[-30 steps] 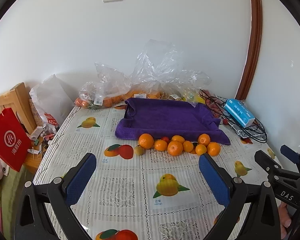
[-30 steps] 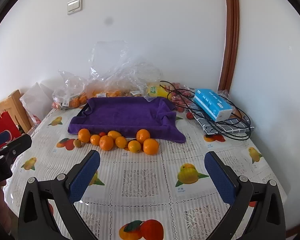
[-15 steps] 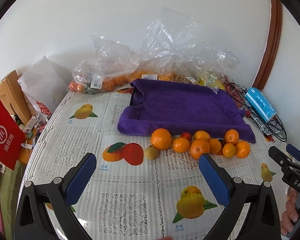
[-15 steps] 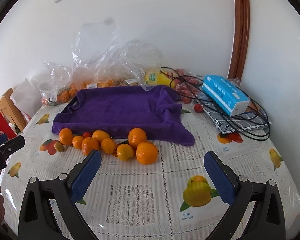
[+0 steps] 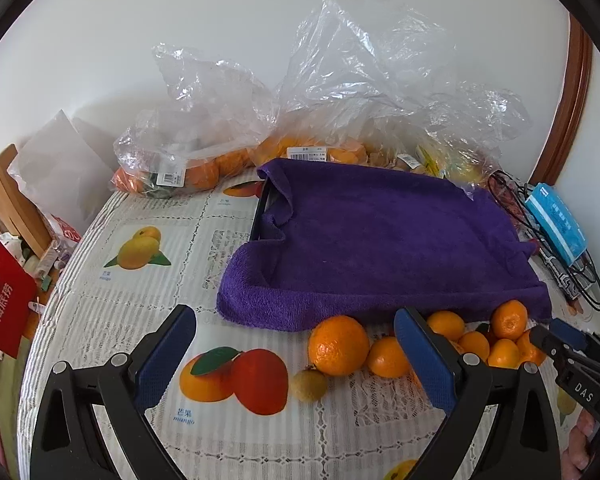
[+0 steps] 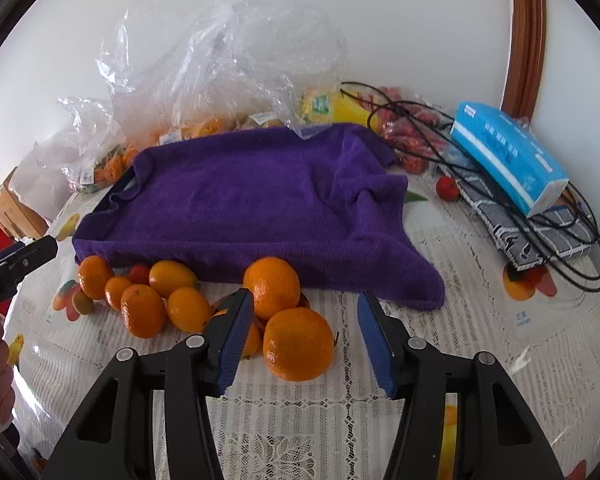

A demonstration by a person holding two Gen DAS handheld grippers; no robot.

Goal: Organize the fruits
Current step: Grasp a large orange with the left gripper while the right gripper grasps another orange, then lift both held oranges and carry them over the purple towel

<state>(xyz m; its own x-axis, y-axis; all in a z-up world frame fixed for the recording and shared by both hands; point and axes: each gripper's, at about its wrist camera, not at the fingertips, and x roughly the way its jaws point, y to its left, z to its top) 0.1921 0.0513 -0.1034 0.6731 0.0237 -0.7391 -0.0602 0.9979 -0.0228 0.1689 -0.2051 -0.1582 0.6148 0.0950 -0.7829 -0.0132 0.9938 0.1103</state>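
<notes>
A purple towel [image 6: 256, 204] lies draped over a tray on the tabletop [image 6: 460, 280], and a row of oranges [image 6: 140, 296] sits right along its near edge. The right hand-held gripper [image 6: 305, 342] hangs spread wide, its blue pads flanking the nearest orange [image 6: 298, 343] without touching it. The left hand-held gripper [image 5: 296, 354] is also released, low before the towel's left corner, a big orange [image 5: 339, 345] and a small brownish fruit [image 5: 309, 385] between its fingers, ungrasped.

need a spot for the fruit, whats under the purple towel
A dark tray edge peeks out at the purple towel's far left corner. The towel covers the rest, so anything beneath cannot be seen.
</notes>
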